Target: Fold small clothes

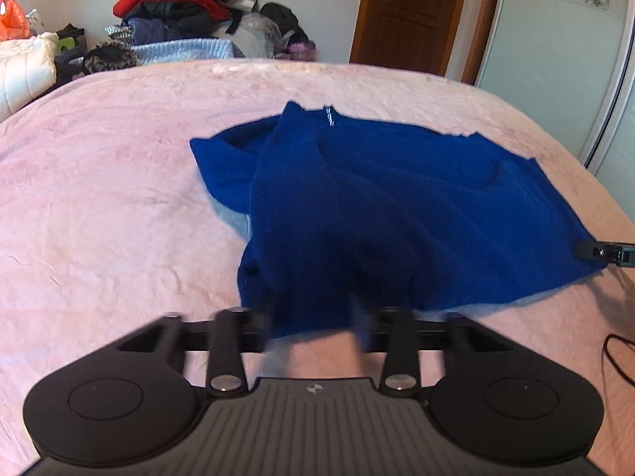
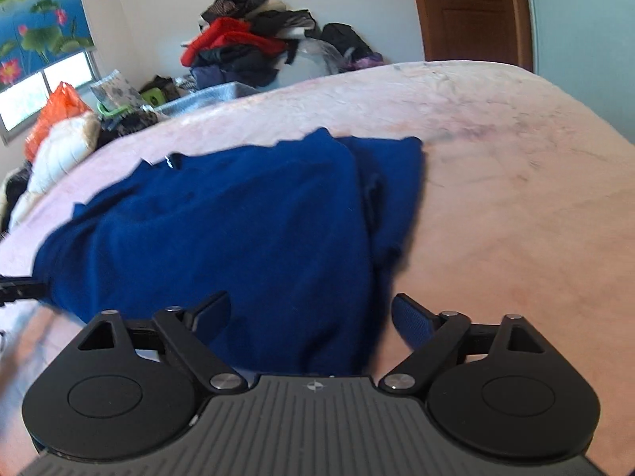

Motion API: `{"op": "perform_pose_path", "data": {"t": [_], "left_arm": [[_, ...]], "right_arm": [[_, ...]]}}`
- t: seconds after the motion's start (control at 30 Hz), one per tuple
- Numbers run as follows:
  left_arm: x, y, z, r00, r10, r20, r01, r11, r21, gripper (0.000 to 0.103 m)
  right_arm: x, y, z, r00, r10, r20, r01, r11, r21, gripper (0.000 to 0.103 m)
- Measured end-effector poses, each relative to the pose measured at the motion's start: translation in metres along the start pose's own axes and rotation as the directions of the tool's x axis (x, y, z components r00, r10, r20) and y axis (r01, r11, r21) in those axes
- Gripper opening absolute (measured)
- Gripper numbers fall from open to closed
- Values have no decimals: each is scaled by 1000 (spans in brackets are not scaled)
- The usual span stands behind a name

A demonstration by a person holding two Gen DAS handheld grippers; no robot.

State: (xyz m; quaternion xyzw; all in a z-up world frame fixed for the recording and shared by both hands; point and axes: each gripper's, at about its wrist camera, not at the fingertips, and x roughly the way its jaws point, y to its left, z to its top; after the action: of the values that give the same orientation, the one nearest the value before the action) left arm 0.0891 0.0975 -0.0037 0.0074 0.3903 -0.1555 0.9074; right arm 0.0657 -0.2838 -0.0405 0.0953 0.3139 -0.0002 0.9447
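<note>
A dark blue knit sweater (image 1: pixel 377 206) lies partly folded on the pink bed cover (image 1: pixel 119 198). It also shows in the right wrist view (image 2: pixel 238 238). My left gripper (image 1: pixel 313 317) sits at the sweater's near edge; blue cloth drapes over its fingers and hides the tips. My right gripper (image 2: pixel 309 317) is open, its fingers (image 2: pixel 412 323) spread wide, with the sweater's near hem between them. The right gripper's tip (image 1: pixel 603 254) shows at the sweater's right corner in the left wrist view. The left gripper's tip (image 2: pixel 20 289) shows at the sweater's left corner in the right wrist view.
A pile of clothes (image 1: pixel 178 12) stands past the far edge of the bed, with a white quilt (image 1: pixel 24 67) and an orange bag (image 2: pixel 55 115) to its left. A brown door (image 1: pixel 408 12) is at the back right. A black cable (image 1: pixel 615 357) lies at the right.
</note>
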Motion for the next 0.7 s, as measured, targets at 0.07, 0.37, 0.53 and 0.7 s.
{"op": "perform_pose_path", "data": {"t": [0.07,0.37,0.53,0.7], "left_arm": [[3,0,-1,999,35,-9,-35,999,4,8],[-23,8,-2,996,84,42,-86,995,50,5],[-11,9,-12,993,115,-35,-111,990,89,5],[-40,8,8,994,84,71,-85,996,4,6]], "right_arm": [[-1,1,-1,1000,-17,1,17,1000,-12,38],[-17,-8,1,998,-65,8,65,997,-34,8],[-23,-13,1,994,-109,18,109,994,-4,35],[-33,12,21,991,-64,115,70,996,-49,41]]}}
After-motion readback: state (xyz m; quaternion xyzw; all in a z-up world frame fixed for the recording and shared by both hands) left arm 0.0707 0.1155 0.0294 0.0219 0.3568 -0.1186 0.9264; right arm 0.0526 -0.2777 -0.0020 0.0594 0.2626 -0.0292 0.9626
